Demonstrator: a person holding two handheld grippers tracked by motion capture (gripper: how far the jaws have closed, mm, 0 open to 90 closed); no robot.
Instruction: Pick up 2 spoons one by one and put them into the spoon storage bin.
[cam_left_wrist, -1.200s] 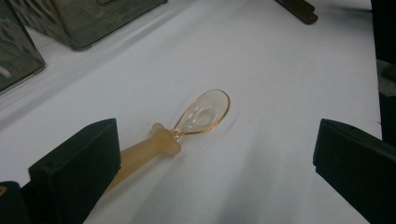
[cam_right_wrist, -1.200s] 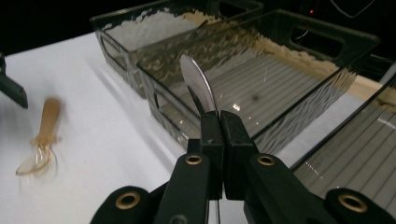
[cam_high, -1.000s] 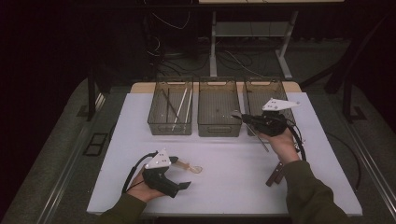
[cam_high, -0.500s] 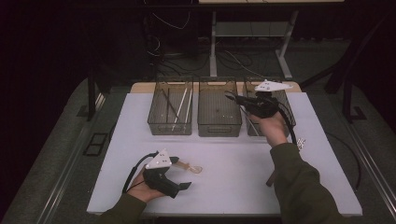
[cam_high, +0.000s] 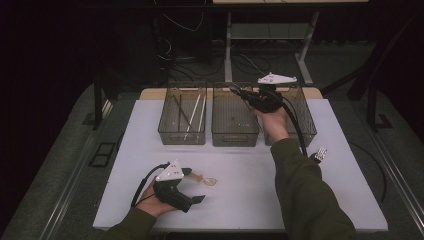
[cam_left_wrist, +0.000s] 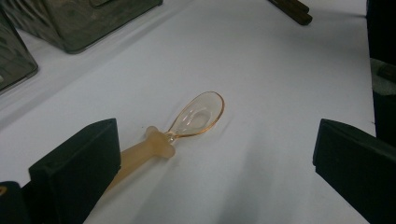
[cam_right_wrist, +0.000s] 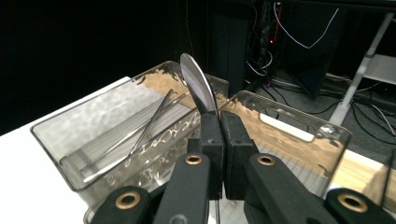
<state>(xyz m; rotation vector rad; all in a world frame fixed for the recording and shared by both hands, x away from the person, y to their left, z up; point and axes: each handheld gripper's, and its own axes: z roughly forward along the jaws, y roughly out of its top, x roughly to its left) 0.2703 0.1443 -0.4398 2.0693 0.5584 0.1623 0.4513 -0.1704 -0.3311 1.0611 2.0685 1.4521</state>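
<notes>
The left gripper (cam_high: 192, 187) is resting low at the near left of the surface (cam_high: 350, 200), held in the left hand (cam_high: 150, 202), its fingers (cam_left_wrist: 74, 168) standing wide apart and pointing rightward. The right arm, in a dark green sleeve (cam_high: 305, 195), is reaching forward and away from the person; the right gripper (cam_high: 240, 93) is being held raised, its fingers (cam_right_wrist: 212, 140) pressing together on a metal spoon (cam_right_wrist: 196, 88).
</notes>
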